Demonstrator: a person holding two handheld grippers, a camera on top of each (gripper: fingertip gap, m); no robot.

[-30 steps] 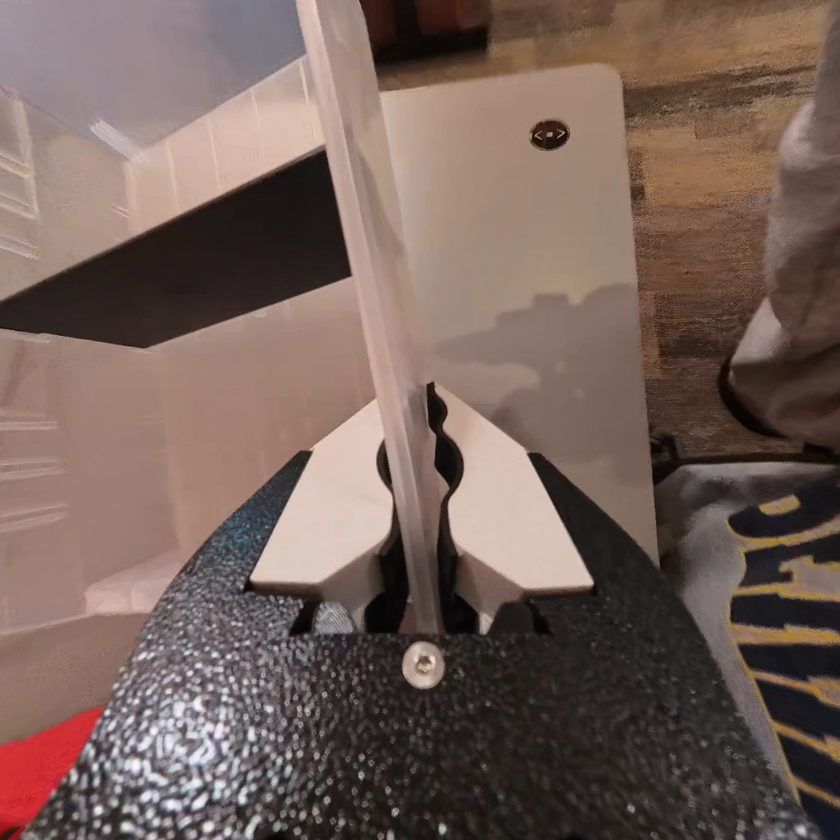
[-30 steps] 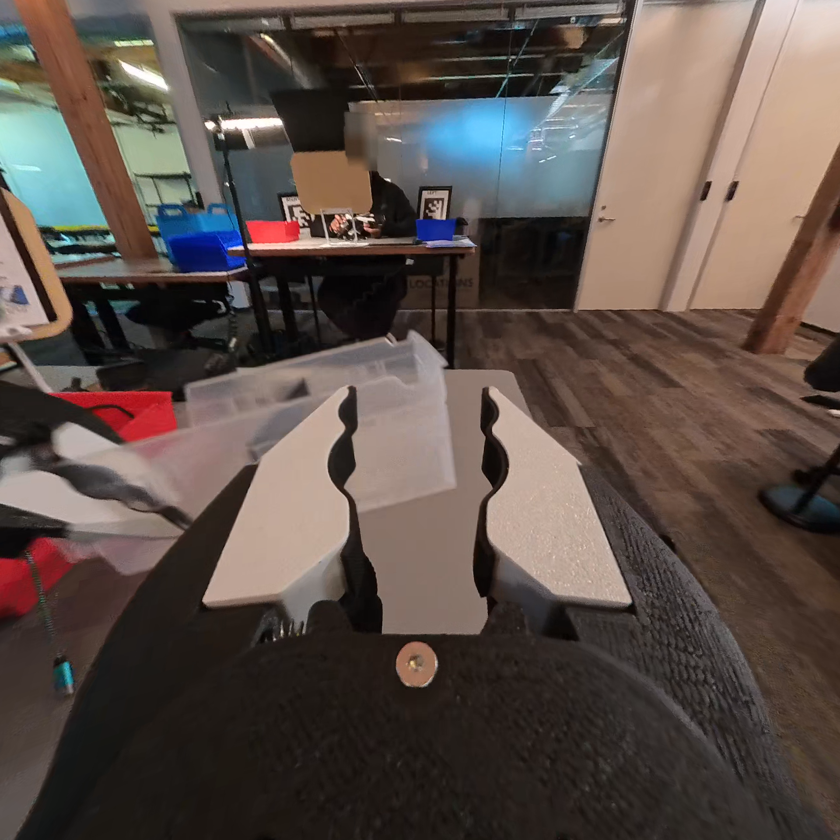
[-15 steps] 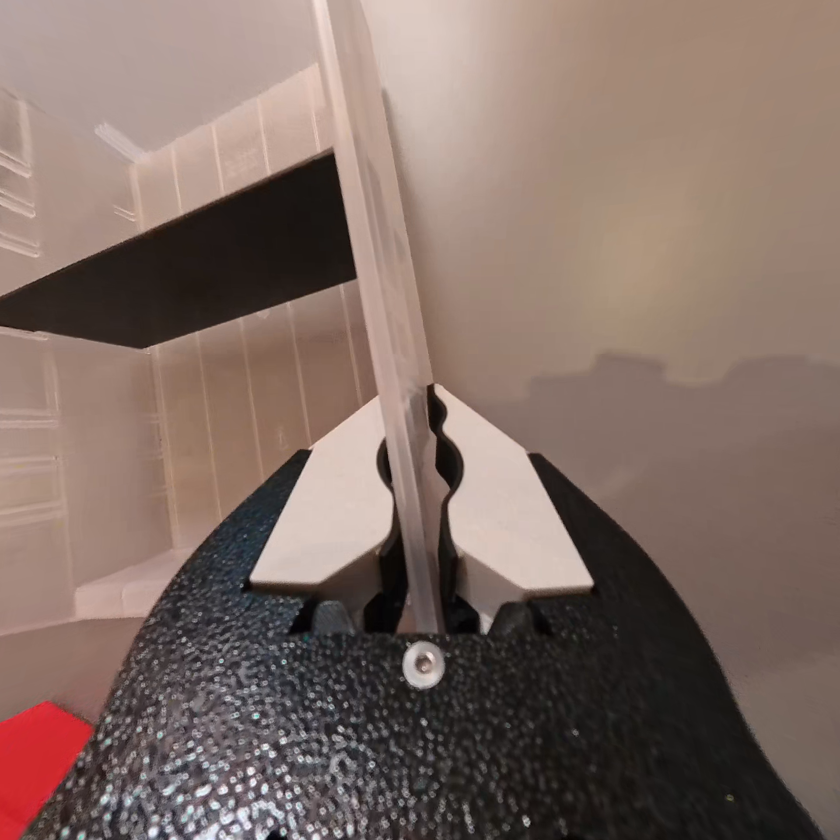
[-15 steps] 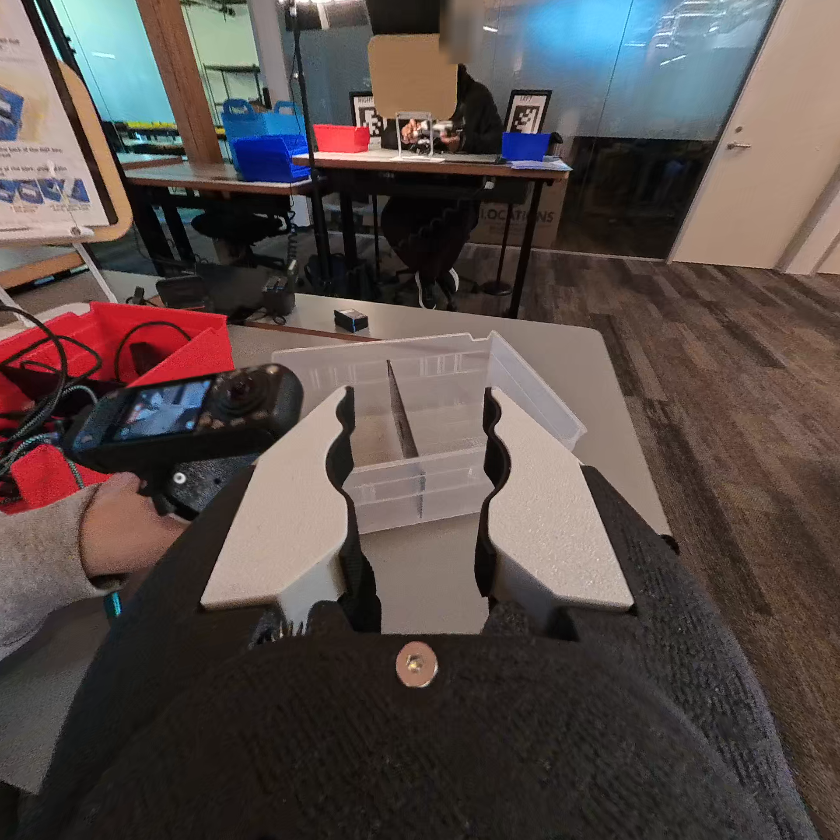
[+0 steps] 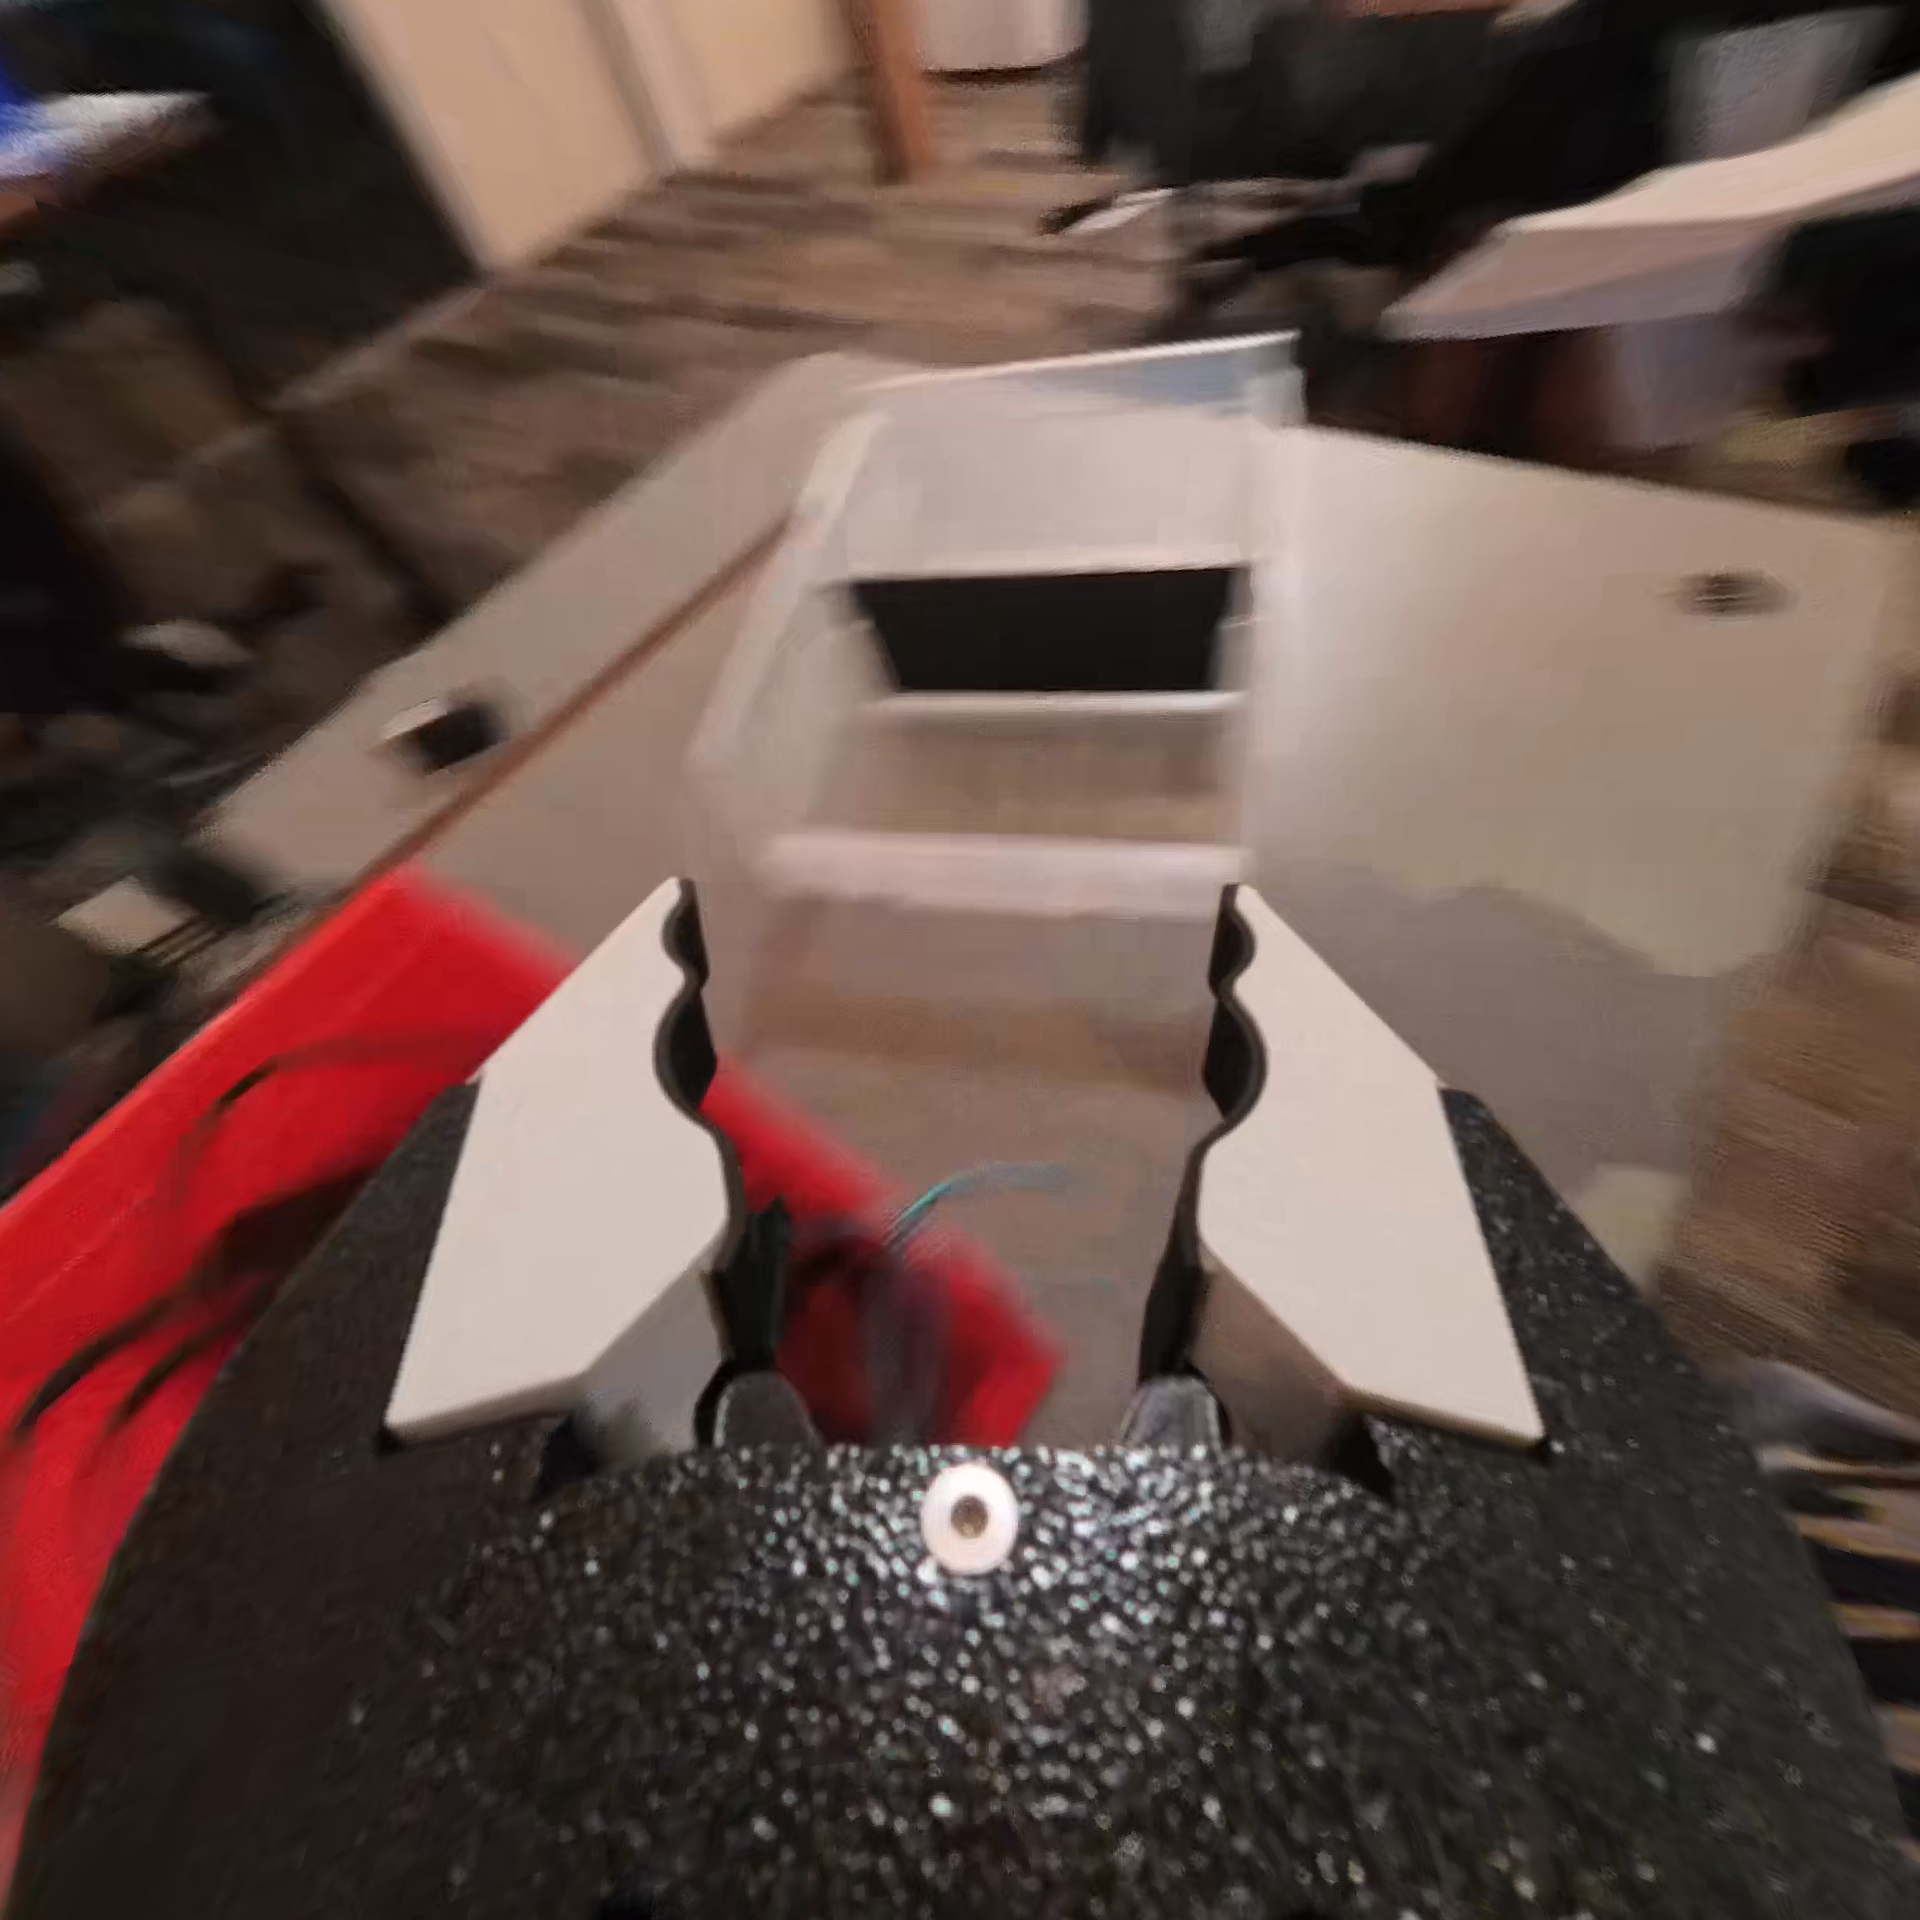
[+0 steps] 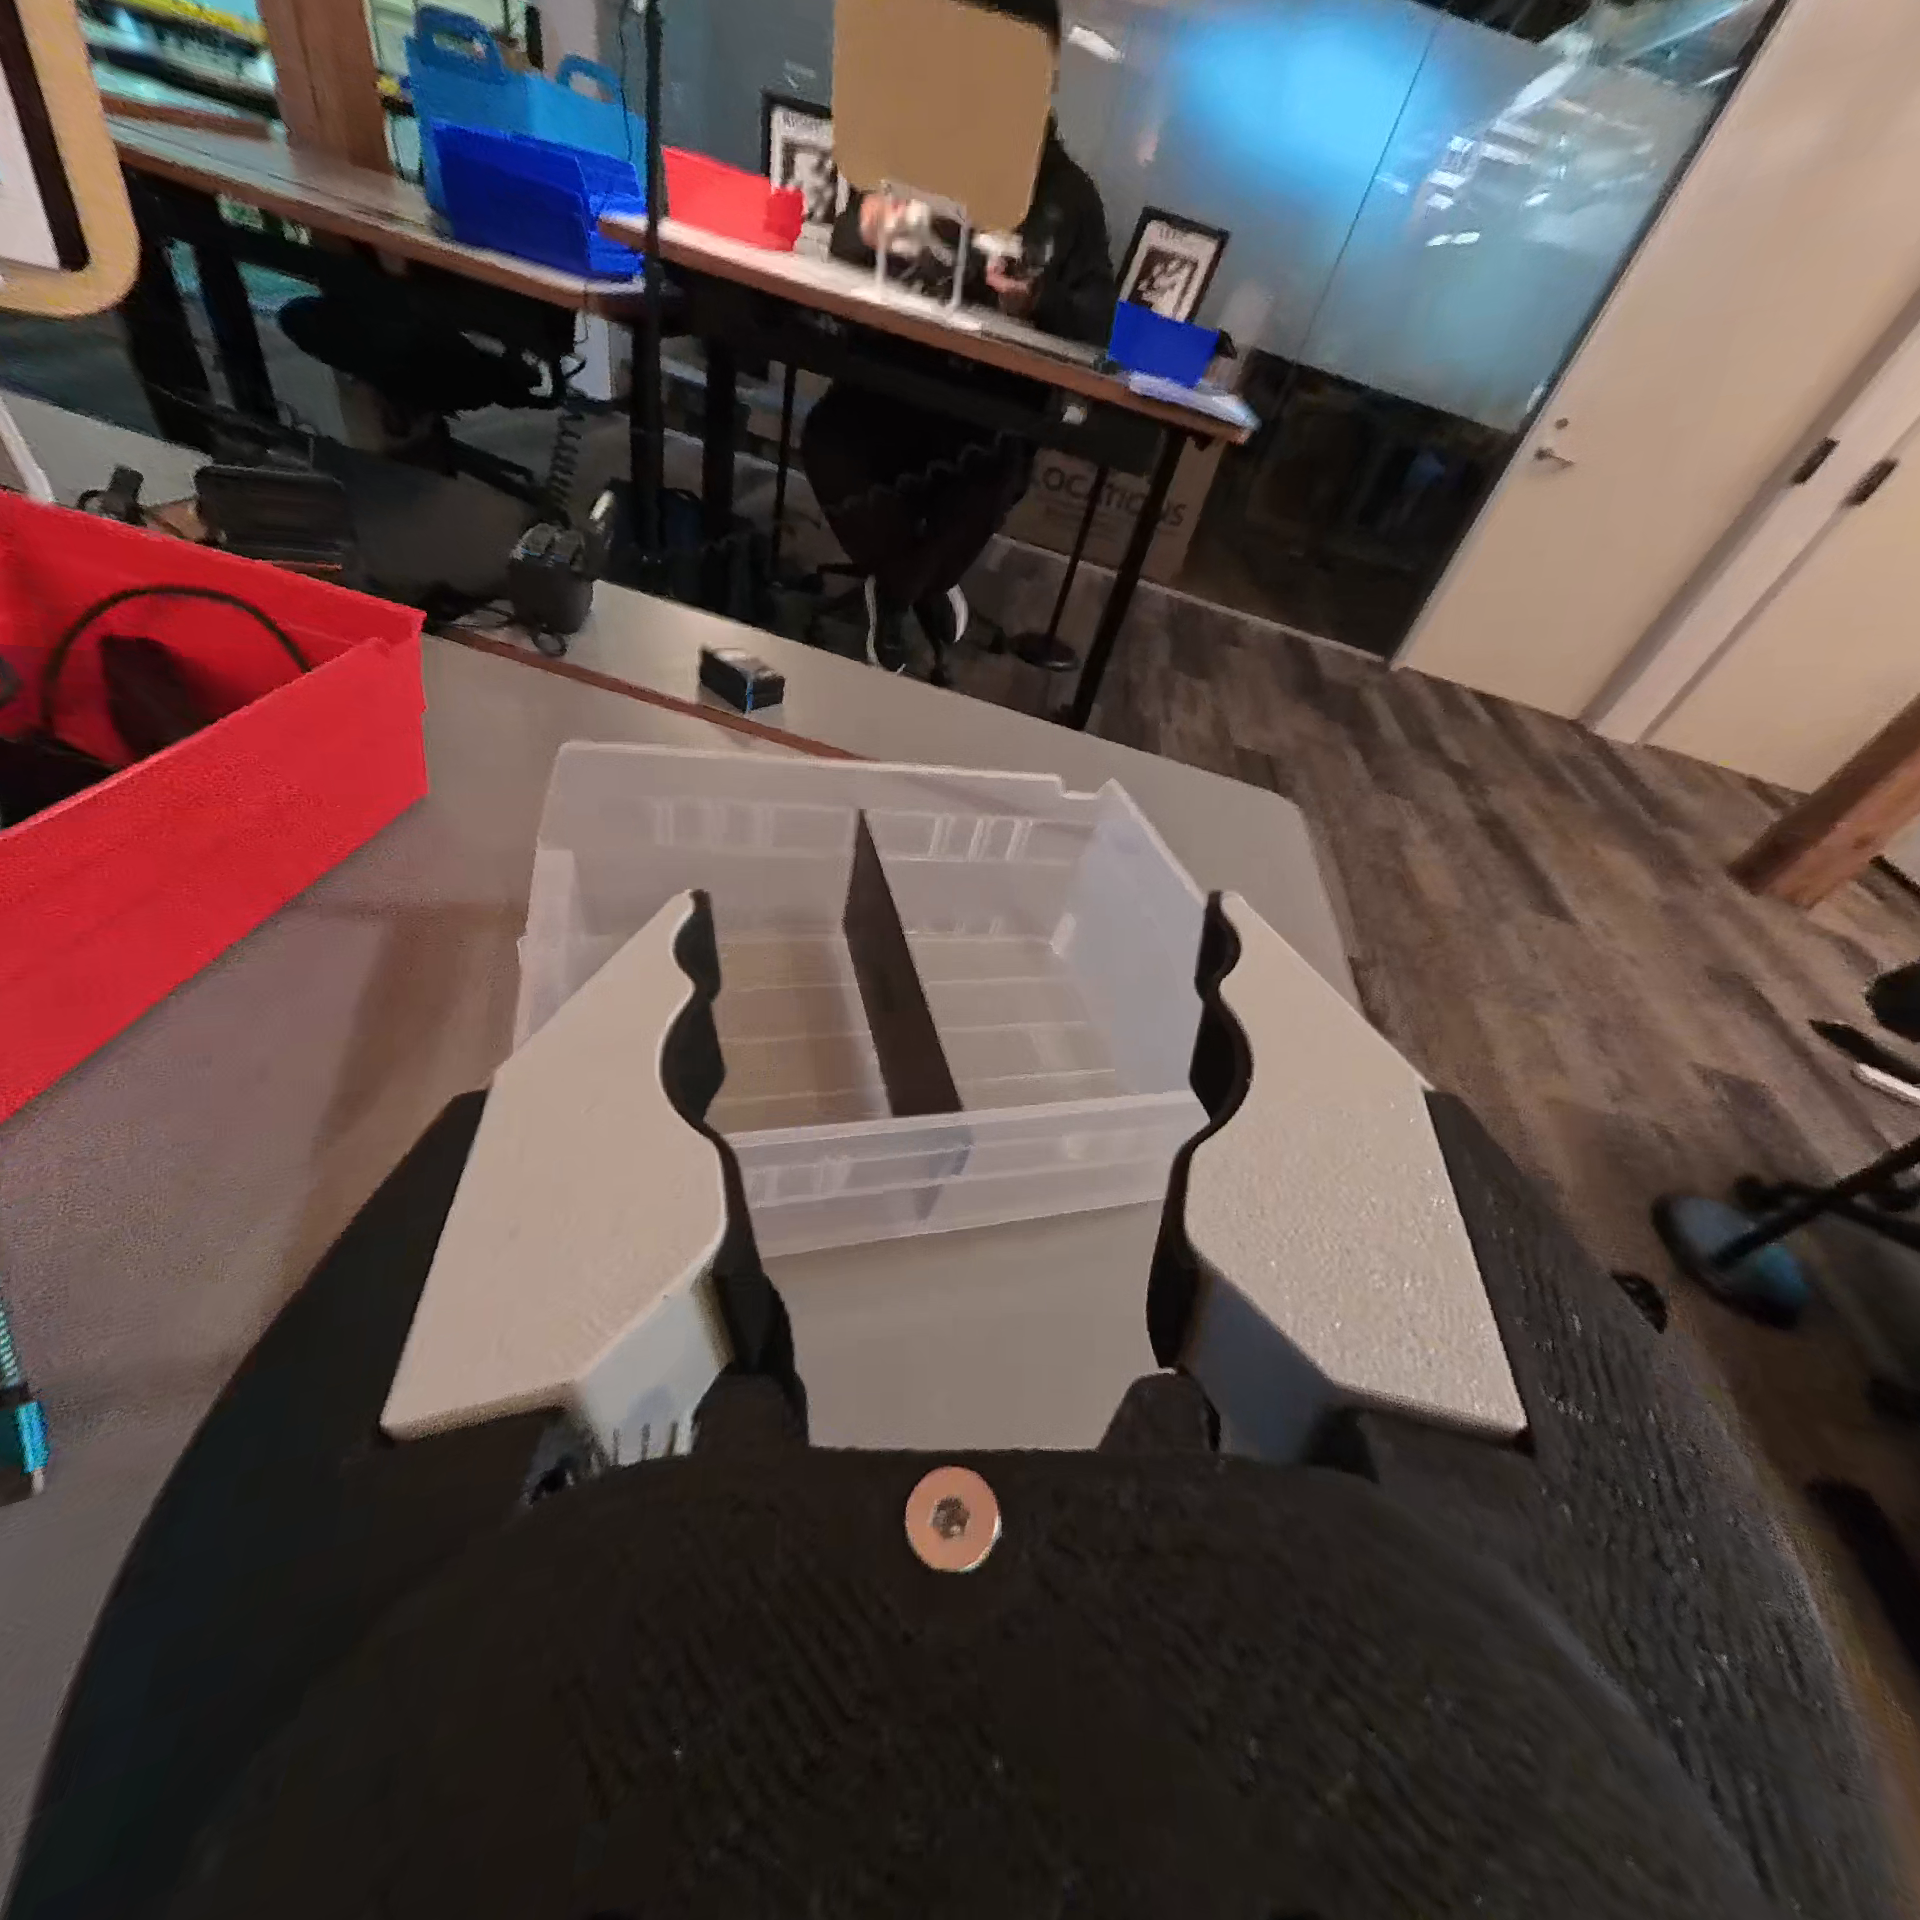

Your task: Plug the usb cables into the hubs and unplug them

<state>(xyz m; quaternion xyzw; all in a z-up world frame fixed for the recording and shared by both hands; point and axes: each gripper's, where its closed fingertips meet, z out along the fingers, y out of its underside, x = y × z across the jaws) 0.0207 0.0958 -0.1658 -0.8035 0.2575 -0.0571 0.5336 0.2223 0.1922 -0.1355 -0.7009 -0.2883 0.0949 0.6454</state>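
Observation:
My left gripper (image 5: pixel 958 914) is open and empty above the grey table (image 5: pixel 1455 727); its view is blurred by motion. My right gripper (image 6: pixel 956 920) is open wide and empty, just short of a clear plastic box (image 6: pixel 935 1174) with a black divider (image 6: pixel 899 997). The box stands on the table and holds nothing I can see. It also shows in the left wrist view (image 5: pixel 997 862), ahead of the fingers. A red bin (image 6: pixel 208 790) at the left holds black cables (image 6: pixel 156 597). A teal-tipped cable end (image 6: pixel 21 1439) lies at the far left edge. No hub is visible.
The red bin (image 5: pixel 208 1143) lies below and left of my left gripper, with a thin teal wire (image 5: pixel 977 1179) beside it. A small black block (image 6: pixel 740 677) sits behind the box. A person sits at a far desk (image 6: pixel 935 322). The table's edge runs right of the box.
My left gripper let go of the clear box's wall, opened and pulled back. The box now rests on the table. My right gripper opened wider and its view tilted down toward the box.

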